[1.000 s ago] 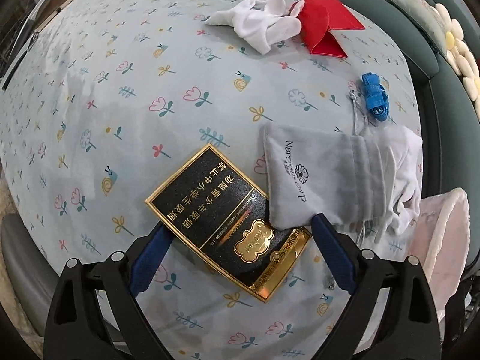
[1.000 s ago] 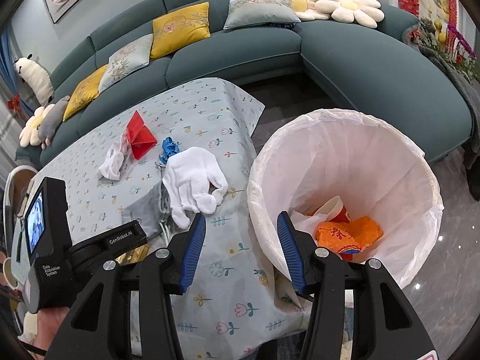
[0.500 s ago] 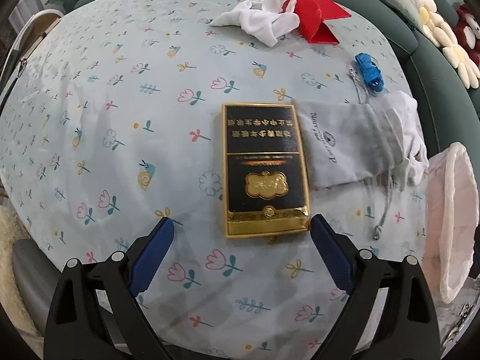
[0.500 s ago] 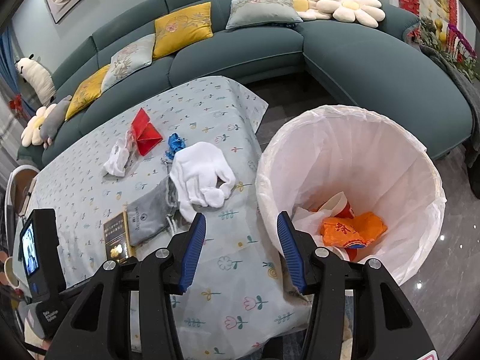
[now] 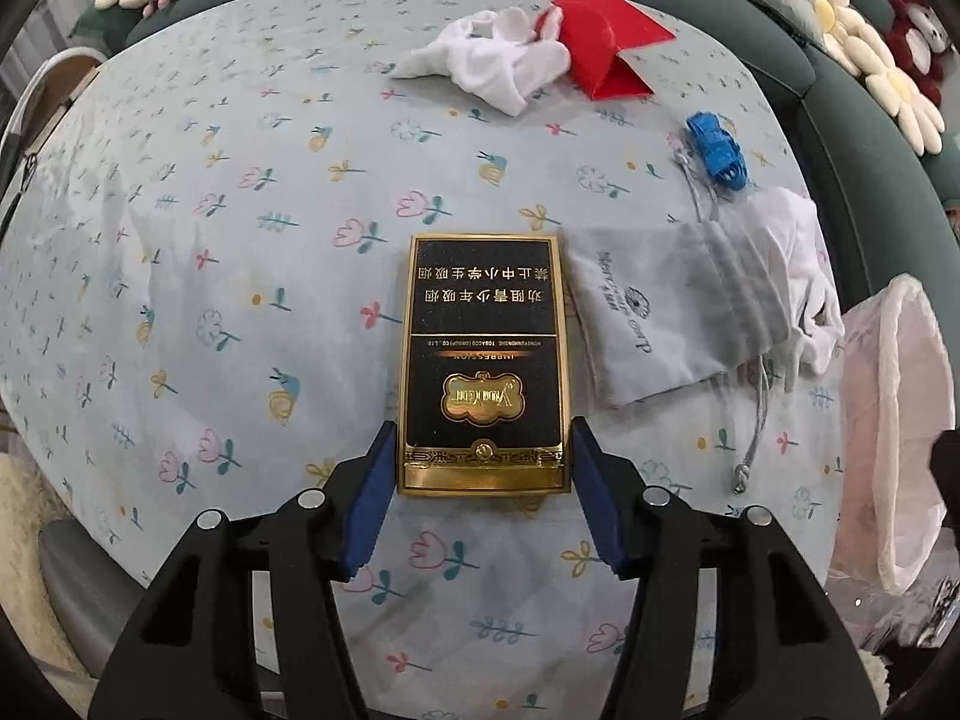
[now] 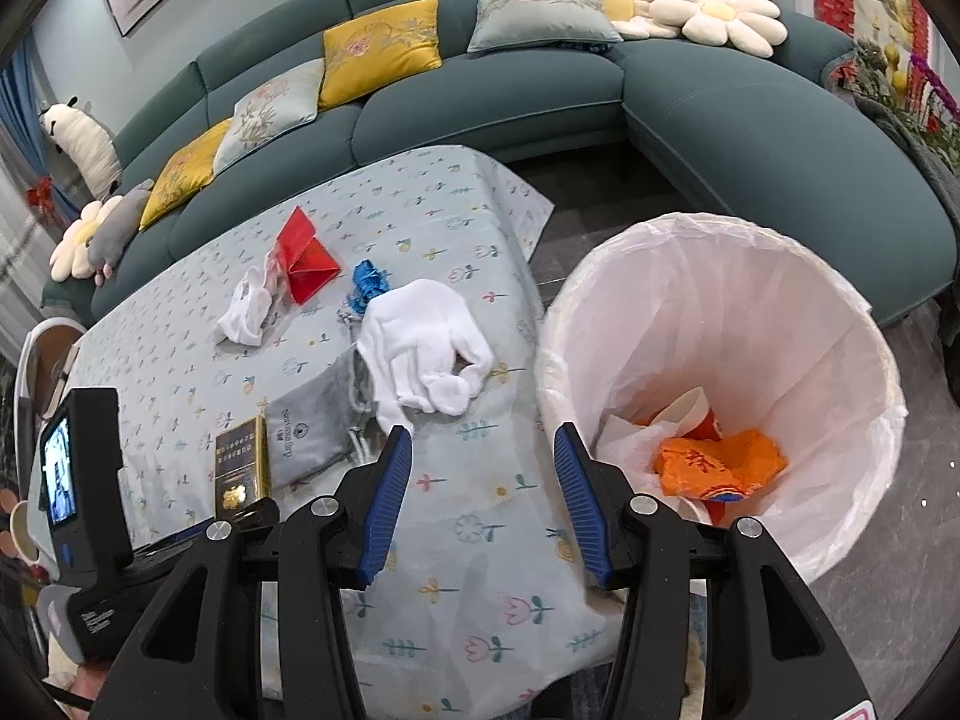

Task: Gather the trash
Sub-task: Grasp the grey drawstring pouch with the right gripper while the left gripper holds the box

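Just slid my left gripper [image 5: 480, 468] in, jaws open around the cigarette pack [image 5: 483, 360]. Right gripper [image 6: 483, 480] open, empty, by the trash bin [image 6: 840, 312].

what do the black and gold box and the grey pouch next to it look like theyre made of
Black and gold box: looks like glossy printed cardboard with metallic gold foil; sharp flat edges, shiny border. Grey pouch: seemingly soft velvety fabric; matte nap, gathered folds at its drawstring mouth, printed logo.
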A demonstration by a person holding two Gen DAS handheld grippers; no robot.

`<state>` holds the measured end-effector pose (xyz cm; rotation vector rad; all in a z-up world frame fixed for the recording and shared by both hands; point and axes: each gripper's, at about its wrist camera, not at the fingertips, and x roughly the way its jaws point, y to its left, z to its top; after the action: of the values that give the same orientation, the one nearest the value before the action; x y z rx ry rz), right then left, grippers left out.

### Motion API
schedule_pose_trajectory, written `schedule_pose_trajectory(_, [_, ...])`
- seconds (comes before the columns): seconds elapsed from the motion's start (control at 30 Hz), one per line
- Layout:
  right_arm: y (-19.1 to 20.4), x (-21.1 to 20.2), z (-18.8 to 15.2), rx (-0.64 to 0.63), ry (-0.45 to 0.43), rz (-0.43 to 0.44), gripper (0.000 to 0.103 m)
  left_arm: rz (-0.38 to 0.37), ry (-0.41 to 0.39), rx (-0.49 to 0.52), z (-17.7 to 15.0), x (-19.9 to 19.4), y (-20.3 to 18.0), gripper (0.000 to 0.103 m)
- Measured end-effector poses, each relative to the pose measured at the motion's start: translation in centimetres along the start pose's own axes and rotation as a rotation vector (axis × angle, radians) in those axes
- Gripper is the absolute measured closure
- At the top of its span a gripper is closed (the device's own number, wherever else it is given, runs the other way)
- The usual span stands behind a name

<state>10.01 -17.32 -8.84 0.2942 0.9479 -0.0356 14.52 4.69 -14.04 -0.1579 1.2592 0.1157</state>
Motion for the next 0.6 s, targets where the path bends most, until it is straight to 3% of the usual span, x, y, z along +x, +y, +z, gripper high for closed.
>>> schedule_pose_trajectory(0.23, [3.2,2.1,0.2,-0.049,0.034,0.038,0.058,0.001,-0.038,0.009,0.1,-1.6,2.5,0.049])
schedule_pose_trajectory(0.4, [5.3,4.1,0.6,-0.075,0.064,0.061,0.069,0.000,-0.061,0.007,0.9,-2.0,3.3,0.049])
schedule_pose_trajectory(0.6, [7.3,6.4,1.0,-0.109,0.097,0.065,0.075,0.001,-0.084,0.028,1.5,-2.3,3.9,0.049])
